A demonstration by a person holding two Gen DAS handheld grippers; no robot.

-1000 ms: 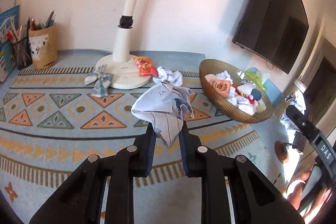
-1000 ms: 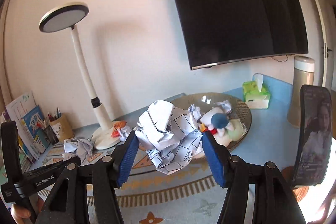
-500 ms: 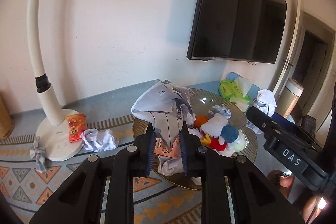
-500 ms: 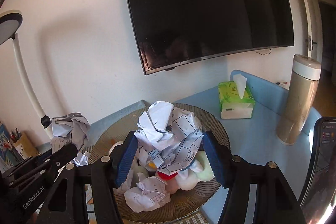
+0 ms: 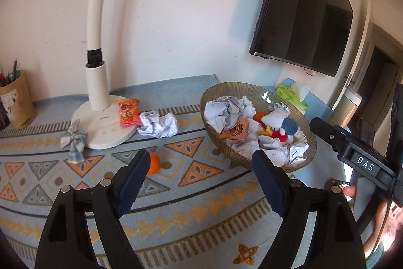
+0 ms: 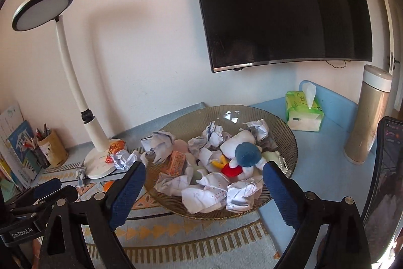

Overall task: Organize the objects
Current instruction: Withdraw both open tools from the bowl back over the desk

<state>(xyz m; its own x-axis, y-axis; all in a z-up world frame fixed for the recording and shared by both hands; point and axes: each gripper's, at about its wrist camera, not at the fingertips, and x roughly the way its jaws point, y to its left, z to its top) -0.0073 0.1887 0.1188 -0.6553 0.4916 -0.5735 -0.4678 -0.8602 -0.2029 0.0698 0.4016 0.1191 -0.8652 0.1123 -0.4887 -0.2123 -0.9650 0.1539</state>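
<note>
A ribbed glass bowl (image 5: 228, 90) (image 6: 289, 132) holds several crumpled paper balls (image 6: 239, 196), a plush toy (image 6: 244, 155) and an orange box (image 5: 235, 131). My left gripper (image 5: 201, 163) hovers over the patterned mat, left of the bowl; its jaws are opening and nothing is between them. My right gripper (image 6: 204, 173) sits at the bowl's near rim, jaws opening and empty, above the paper balls. One more crumpled paper ball (image 5: 158, 124) lies on the mat by the lamp base. A small orange ball (image 5: 154, 165) rests beside my left finger.
A white desk lamp (image 5: 100, 127) stands at the back left, with a snack packet (image 5: 128, 112) and a cloth bow (image 5: 74, 143) at its base. A pen holder (image 5: 17, 102) is at the far left. Tissue box (image 6: 303, 112), thermos (image 6: 370, 117) and phone (image 6: 388, 180) stand right of the bowl.
Both grippers let go of their crumpled paper balls, which now lie in the bowl. The left gripper swung over the bowl and then back left over the mat.
</note>
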